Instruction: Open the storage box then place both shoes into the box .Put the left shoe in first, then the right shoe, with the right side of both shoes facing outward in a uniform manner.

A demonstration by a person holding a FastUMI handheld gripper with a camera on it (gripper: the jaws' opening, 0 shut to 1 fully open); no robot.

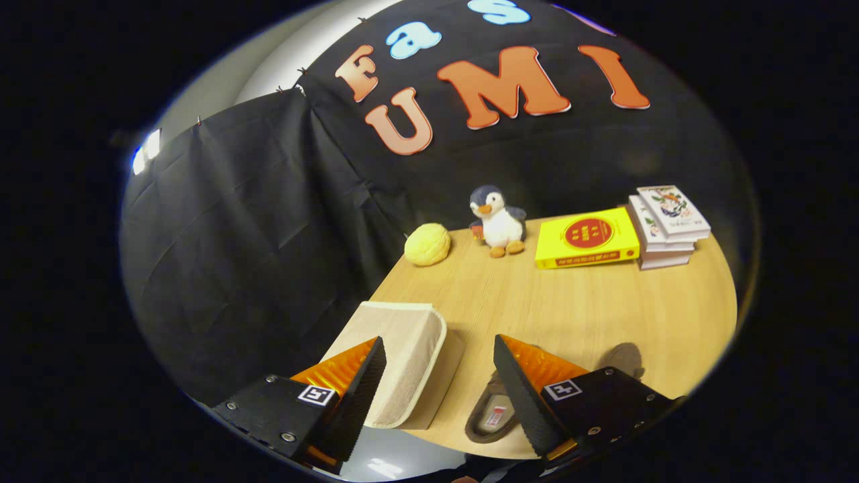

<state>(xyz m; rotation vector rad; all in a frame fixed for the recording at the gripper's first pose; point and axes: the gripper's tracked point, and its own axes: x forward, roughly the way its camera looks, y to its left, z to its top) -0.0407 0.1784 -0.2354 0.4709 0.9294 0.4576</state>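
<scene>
Gripper view: the beige fabric storage box with pale piped edging [402, 359] stands at the near left corner of the light wood-grain desk [604, 315], just ahead of the tool's left finger and partly between the two fingers. Its lid appears down, so opening is judged not yet done. The cloth walls look soft and light; the box will likely shift or buckle if pushed, and the piped lid edge is the soundest place to take hold. A brown shoe with a pale insole [493, 416] lies to the right of the box, at the near desk edge, beside the right finger; a second dark shape shows beyond that finger, unclear. The tool [439, 382] is spread wide, pinching nothing. Further off, along the far edge: a yellow rounded plush ball [427, 244], a penguin soft toy [498, 220], a yellow book [586, 238] and a stack of white books [668, 225]. Black cloth walls enclose the booth.
</scene>
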